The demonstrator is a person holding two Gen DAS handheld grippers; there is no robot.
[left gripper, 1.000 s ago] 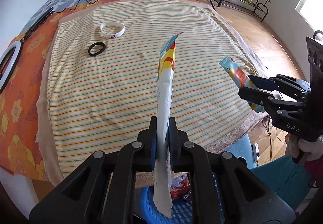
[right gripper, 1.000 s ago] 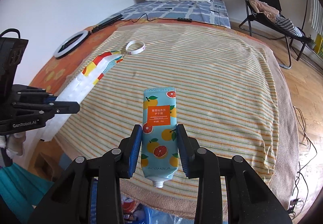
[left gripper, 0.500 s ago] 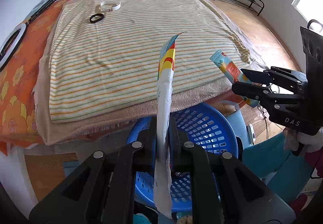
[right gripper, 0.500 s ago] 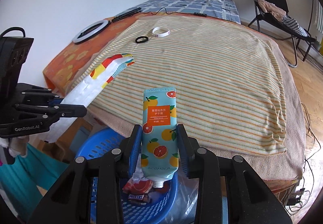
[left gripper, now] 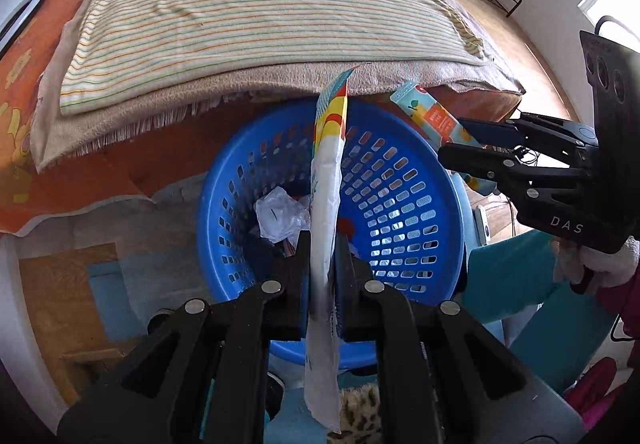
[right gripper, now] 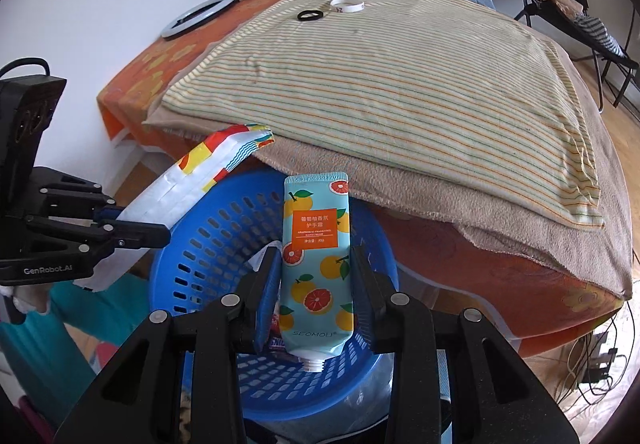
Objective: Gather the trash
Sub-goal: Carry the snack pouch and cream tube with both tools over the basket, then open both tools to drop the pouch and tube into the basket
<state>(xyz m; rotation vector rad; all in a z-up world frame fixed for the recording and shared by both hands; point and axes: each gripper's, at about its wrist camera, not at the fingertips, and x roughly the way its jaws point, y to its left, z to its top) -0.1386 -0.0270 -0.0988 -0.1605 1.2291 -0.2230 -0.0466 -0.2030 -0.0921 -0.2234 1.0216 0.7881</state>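
Wrapper (left gripper: 326, 180) | left tool (left gripper: 322, 244) clamped | over blue basket (left gripper: 424, 172)

in view are two grippers, the left gripper (left gripper: 322, 244) and right gripper (right gripper: 316, 264), one flat wrapper (left gripper: 326, 180), one fruit-printed tube (right gripper: 316, 264), one blue basket (left gripper: 432, 180), one black ring (right gripper: 309, 15), one white band (right gripper: 347, 6) and one ring light (right gripper: 198, 17).

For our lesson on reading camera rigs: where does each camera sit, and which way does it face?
Left wrist: on the left gripper, looking down along its fingers at the basket, wrapper clamped; a gloved hand shows at right.
Right wrist: on the right gripper, facing basket and bed, tube clamped.
Shared: basket, bed, both grippers, wrapper, tube.
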